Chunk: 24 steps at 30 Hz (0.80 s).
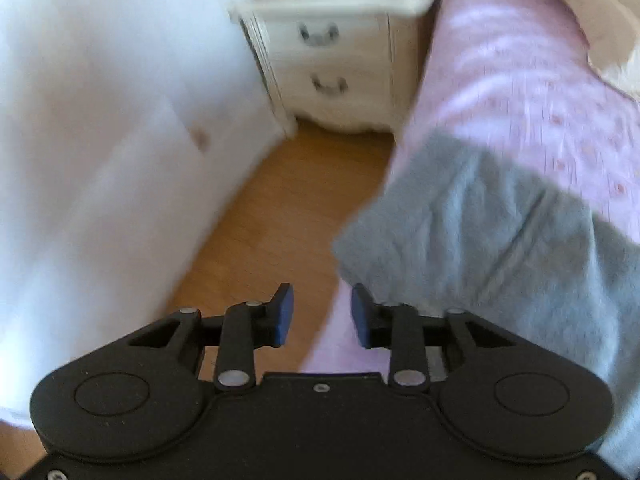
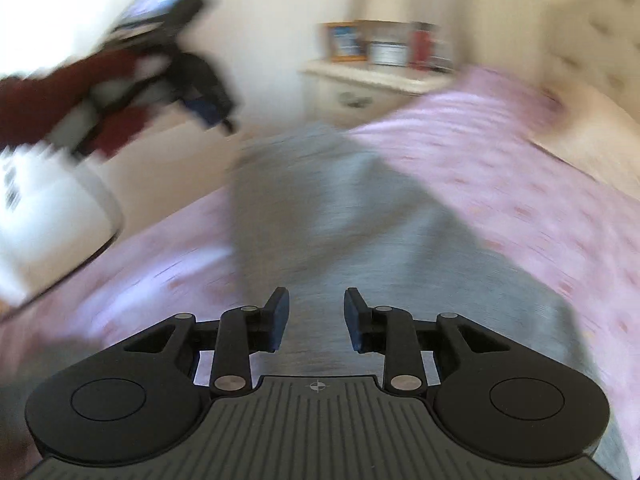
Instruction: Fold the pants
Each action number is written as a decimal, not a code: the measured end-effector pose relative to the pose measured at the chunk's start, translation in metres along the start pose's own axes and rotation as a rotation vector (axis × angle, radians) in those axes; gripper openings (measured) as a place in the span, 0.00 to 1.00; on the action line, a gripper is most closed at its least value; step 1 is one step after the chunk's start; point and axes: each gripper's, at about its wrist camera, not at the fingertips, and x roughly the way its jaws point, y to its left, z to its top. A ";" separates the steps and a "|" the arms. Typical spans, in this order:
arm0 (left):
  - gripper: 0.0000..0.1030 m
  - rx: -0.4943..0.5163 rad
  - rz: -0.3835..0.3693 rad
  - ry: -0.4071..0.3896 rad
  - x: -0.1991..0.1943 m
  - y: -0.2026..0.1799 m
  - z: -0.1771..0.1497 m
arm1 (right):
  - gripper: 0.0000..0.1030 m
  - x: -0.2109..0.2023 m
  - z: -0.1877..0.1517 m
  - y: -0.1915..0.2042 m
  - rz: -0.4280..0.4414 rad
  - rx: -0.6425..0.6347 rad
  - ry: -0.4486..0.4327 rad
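Observation:
Grey pants (image 1: 500, 224) lie on a pink bedspread (image 1: 520, 80), one end hanging over the bed's edge. My left gripper (image 1: 322, 316) is open and empty, above the bed's edge just left of the pants. In the right wrist view the pants (image 2: 340, 220) stretch away from me across the bedspread (image 2: 520, 184). My right gripper (image 2: 316, 318) is open and empty, just above the near part of the pants. The left gripper (image 2: 200, 100) shows at upper left, held by a hand in a dark red sleeve. Both views are motion-blurred.
A cream nightstand (image 1: 336, 68) with two drawers stands beside the bed, with boxes and bottles on top (image 2: 384, 46). A wooden floor (image 1: 272, 216) runs between the bed and a white wall (image 1: 100, 140). A beige pillow (image 1: 600, 24) lies at the bed's head.

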 end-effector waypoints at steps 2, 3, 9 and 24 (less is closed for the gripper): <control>0.36 0.019 -0.084 -0.047 -0.013 -0.012 0.003 | 0.28 0.005 -0.002 -0.014 -0.061 0.027 0.030; 0.37 0.043 -0.144 -0.050 -0.018 -0.022 0.004 | 0.28 0.007 -0.004 -0.019 -0.080 0.040 0.048; 0.37 0.250 -0.435 0.013 -0.028 -0.088 -0.029 | 0.28 0.007 -0.042 -0.009 -0.108 0.066 0.175; 0.45 0.558 -0.424 -0.120 -0.046 -0.132 -0.084 | 0.27 -0.095 -0.095 -0.078 -0.457 0.376 0.141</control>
